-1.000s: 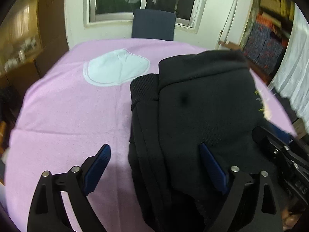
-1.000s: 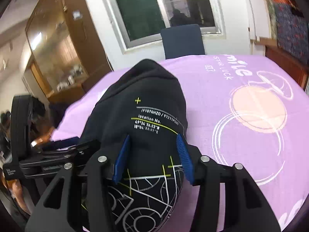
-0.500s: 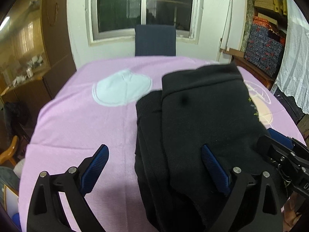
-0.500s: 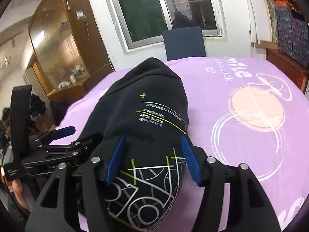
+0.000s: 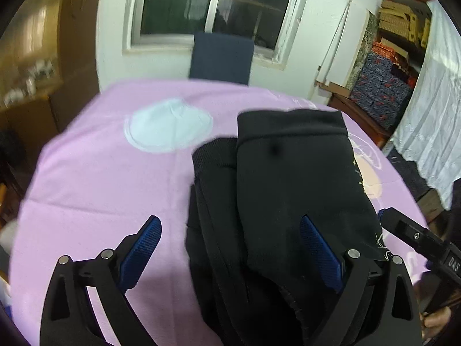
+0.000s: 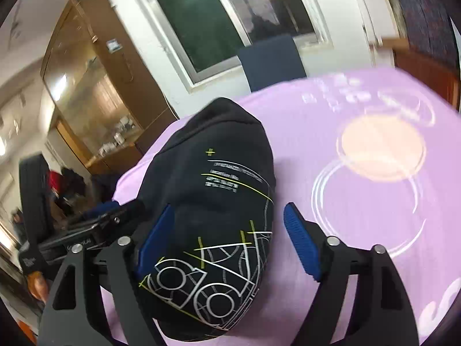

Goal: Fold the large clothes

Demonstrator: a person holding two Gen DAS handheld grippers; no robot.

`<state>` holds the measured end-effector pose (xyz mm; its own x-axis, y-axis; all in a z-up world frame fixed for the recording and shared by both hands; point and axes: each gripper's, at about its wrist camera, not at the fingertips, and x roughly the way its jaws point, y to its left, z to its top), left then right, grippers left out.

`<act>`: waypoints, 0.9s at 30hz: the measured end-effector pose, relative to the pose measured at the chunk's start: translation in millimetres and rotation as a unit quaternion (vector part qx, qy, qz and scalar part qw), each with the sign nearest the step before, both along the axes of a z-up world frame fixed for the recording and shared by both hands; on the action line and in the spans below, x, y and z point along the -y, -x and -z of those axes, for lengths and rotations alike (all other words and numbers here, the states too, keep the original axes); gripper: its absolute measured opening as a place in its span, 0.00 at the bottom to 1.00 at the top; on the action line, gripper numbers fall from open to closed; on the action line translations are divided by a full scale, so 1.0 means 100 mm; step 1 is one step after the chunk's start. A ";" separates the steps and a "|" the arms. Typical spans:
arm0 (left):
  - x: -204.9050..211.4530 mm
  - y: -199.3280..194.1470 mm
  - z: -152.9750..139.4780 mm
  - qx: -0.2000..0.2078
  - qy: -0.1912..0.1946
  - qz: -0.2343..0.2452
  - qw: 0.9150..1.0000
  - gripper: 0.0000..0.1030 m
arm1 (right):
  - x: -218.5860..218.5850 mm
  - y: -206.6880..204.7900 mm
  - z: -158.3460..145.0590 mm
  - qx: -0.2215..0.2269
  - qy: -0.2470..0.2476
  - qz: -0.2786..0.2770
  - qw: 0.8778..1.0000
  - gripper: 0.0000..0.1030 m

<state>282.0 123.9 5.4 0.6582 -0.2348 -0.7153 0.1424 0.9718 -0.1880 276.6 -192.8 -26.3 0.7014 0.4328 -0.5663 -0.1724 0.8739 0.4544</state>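
Cabinet (image 6: pixel 95 109) with glass doors sits far left in your right wrist view, wooden, blurred. Next over, your left gripper (image 5: pixel 230 248) has its jaws spread wide: the left pad hangs over bare cloth, the right pad (image 5: pixel 319 252) sits over the hoodie, not pinching anything. Tablecloth (image 5: pixel 86 178) is pink-purple with a pale blue patch (image 5: pixel 168 128) toward the far side and a peach circle (image 6: pixel 381 147) with white rings on the right half. Chair (image 5: pixel 222 57), dark blue, stands at the far edge of the table under the window (image 5: pixel 213 3). Hoodie (image 5: pixel 288 190) is black, folded into a compact bundle, lying on the cloth right of the blue patch and left of the peach circle; ribbed cuff shows at its left edge, white and yellow line print on the near right side. Your right gripper (image 6: pixel 229 236) straddles the printed near end of the bundle; its jaws have just been opening, the left pad is close against the fabric, the right pad (image 6: pixel 299 245) stands clear of it over the cloth, so no grip. Boxes (image 5: pixel 380 92) stacked on shelves and a white curtain (image 5: pixel 432 109) fill the far right.
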 end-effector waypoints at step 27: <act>-0.34 -0.37 0.59 -0.139 0.190 0.054 0.970 0.97 | -0.05 -0.26 0.54 -0.134 -0.153 -0.062 0.977 0.92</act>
